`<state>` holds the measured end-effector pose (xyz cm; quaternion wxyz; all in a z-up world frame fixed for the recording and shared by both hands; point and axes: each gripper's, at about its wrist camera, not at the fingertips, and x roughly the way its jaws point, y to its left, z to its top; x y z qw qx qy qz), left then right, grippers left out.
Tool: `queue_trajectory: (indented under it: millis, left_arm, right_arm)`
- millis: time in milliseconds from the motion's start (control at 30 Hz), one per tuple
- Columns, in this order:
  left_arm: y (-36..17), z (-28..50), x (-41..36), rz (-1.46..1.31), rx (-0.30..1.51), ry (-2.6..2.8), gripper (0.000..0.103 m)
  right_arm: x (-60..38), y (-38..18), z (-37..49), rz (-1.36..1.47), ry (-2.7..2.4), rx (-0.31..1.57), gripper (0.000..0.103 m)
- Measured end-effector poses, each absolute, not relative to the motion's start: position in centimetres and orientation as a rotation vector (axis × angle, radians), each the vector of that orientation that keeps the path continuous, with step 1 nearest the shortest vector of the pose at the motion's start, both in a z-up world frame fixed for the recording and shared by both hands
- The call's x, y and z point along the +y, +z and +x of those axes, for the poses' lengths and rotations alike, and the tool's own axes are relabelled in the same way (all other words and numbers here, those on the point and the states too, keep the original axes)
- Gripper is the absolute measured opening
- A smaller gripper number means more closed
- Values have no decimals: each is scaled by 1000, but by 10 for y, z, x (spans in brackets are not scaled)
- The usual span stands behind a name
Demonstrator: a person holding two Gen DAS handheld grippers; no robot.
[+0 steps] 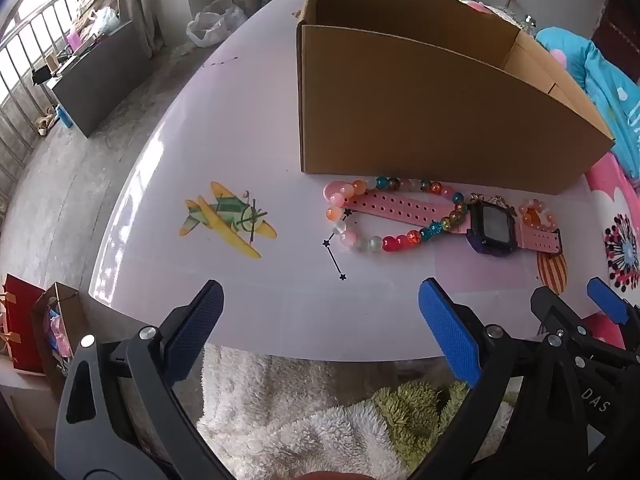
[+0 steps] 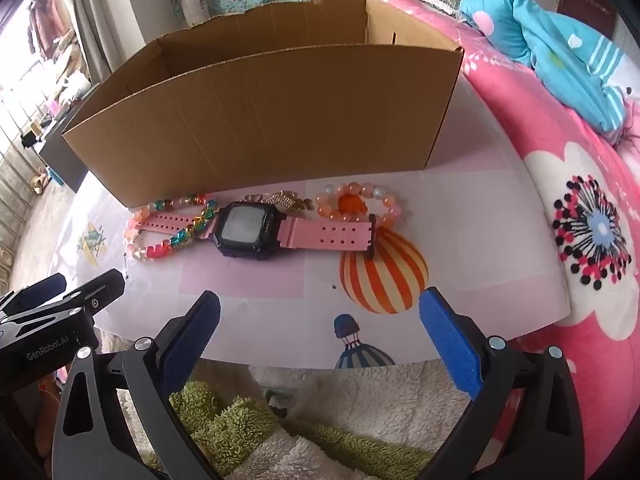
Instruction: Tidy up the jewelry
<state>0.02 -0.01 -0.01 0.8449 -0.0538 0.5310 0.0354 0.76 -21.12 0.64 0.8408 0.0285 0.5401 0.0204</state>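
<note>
Both the left gripper and right gripper hang spread and empty at frame bottom — the watch and bead bracelets await transfer into the cardboard box.

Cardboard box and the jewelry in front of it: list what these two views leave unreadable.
- Cardboard box floor: hidden by its front wall in both wrist views, so any contents can't be told.
- Gold chain: mostly behind the watch in both views.
- Watch screen: glare, nothing legible.
- Colourful bead bracelet: partly under the pink strap.
- Pale orange bracelet: its near side covered by the strap end.
</note>
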Motion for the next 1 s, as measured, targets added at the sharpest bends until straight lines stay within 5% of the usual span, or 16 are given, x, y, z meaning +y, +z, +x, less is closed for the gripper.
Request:
queue_trajectory:
  millis: [1000]
  left_arm:
    - [2,-1,-9,-96,1114,67,95]
  right_arm:
    - [-213,12,8,72,36,1129,97]
